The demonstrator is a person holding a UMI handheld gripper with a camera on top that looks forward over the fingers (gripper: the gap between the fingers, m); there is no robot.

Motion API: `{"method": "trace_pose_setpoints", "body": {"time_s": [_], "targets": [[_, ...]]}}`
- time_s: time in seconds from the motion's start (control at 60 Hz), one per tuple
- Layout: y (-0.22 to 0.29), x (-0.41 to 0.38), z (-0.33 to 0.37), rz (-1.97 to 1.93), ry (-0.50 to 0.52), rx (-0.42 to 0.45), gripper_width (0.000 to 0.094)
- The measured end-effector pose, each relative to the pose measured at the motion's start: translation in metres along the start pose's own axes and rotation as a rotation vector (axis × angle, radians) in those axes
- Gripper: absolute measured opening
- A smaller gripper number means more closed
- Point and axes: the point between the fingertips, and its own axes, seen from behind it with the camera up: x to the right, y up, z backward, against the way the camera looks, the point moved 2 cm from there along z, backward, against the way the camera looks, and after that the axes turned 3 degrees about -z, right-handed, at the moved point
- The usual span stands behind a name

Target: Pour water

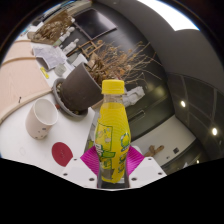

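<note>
The jaws are closed on a yellow bottle (112, 140), their pink pads (92, 160) pressing against its lower body from both sides, so the grip sits low and leaves the yellow cap (113, 87) and neck free. The bottle stands upright between the fingers, and the cap is on, so as I judge it nothing can be poured until it comes off or the bottle is brought over a cup. Just beyond, on the white surface (30, 150), lies a small red disc (62, 153), and a little farther off a white cup (41, 118) leans on its side with its mouth turned up, the likely target for the water. Behind it a dark pot (78, 93) holds dry, bare branches (110, 58).
</note>
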Motion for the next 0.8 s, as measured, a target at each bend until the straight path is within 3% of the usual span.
{"method": "trace_pose_setpoints", "body": {"time_s": [0.183, 0.467, 0.8], "targets": [[0.032, -0.010, -0.032, 0.437, -0.089, 0.061, 0.0313], [0.041, -0.024, -0.058, 0.885, -0.160, 0.109, 0.0312], [0.054, -0.029, -0.058, 0.885, -0.134, 0.166, 0.0312]]}}
